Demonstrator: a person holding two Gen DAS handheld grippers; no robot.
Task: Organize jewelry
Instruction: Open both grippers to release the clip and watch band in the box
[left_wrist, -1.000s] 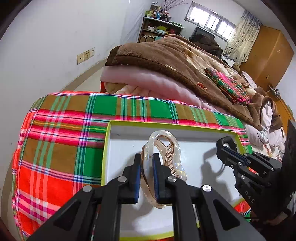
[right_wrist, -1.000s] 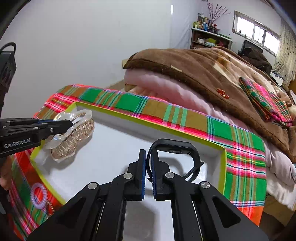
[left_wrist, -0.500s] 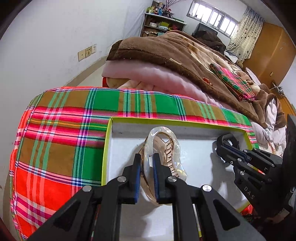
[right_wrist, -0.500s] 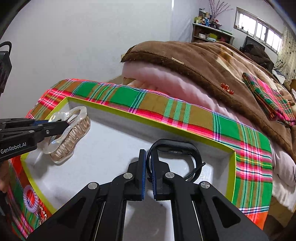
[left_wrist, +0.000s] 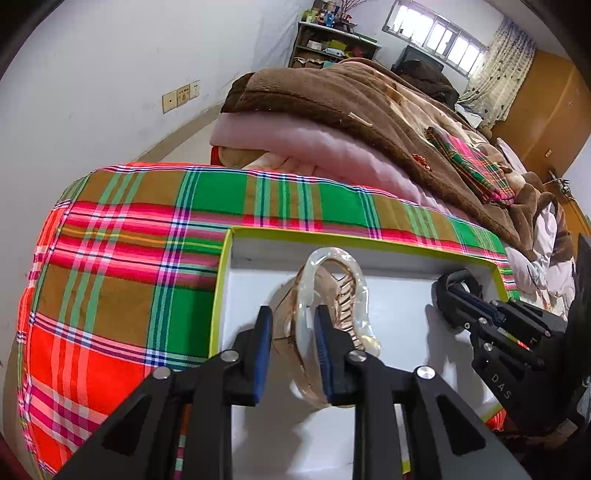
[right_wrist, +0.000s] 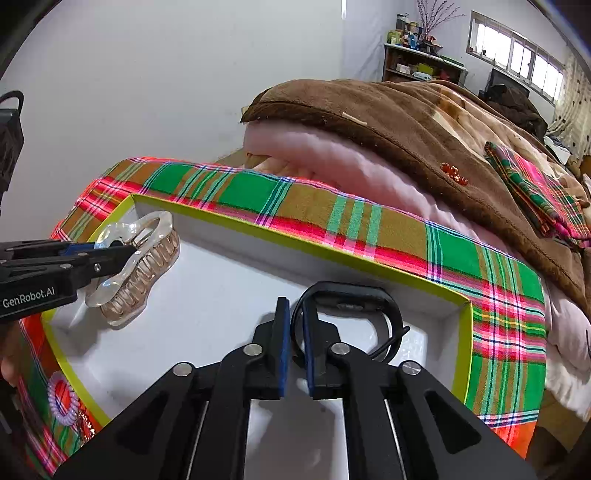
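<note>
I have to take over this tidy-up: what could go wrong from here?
The hair claw sits between the opening left tongs, so it may snag on withdrawal. The black band loops around a finger of the opening right tongs and could lift out of the box. The spiral tie outside may be missed.

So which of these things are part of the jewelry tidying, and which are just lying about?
Part of the job:
- clear hair claw, between the opening left tongs
- black wristband, between the opening right tongs
- white box
- spiral hair tie, outside the box

Lying about:
- plaid cloth
- brown blanket
- pink quilt
</note>
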